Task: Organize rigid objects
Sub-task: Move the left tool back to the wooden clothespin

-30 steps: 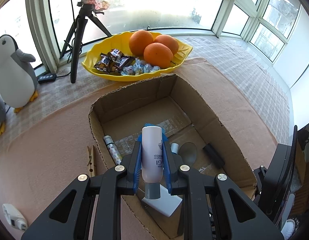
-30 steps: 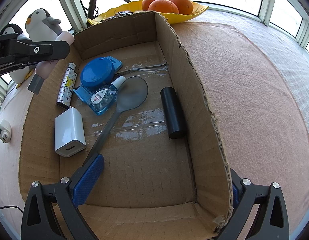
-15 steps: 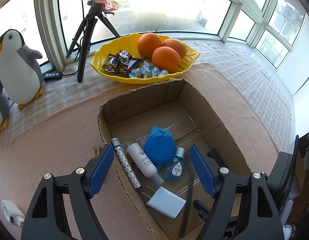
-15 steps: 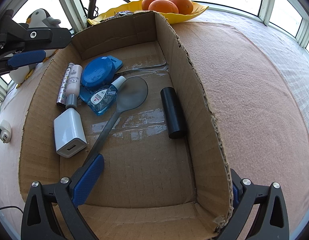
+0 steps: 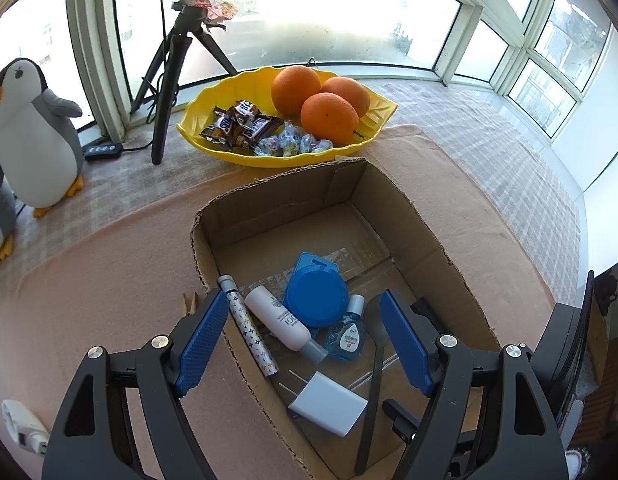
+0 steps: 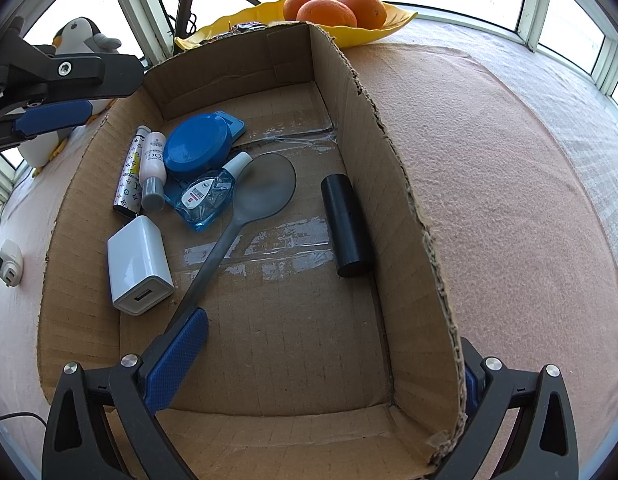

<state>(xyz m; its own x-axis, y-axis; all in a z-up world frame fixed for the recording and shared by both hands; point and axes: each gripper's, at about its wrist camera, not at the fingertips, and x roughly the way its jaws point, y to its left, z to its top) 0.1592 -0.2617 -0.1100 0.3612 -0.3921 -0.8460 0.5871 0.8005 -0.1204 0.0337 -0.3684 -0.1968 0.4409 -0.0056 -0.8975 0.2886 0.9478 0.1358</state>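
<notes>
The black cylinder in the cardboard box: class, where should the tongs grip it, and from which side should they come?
Grip the black cylinder across its middle, coming from above. It lies flat on the floor of the cardboard box, close along one wall, so a sideways approach is blocked. Its round sides are bare, and the grey spoon lies clear of it.

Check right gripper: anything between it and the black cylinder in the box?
Partly. The right gripper straddles the cardboard box wall, one finger inside, one outside. Inside, bare floor leads to the black cylinder; the grey spoon lies off to the left.
</notes>
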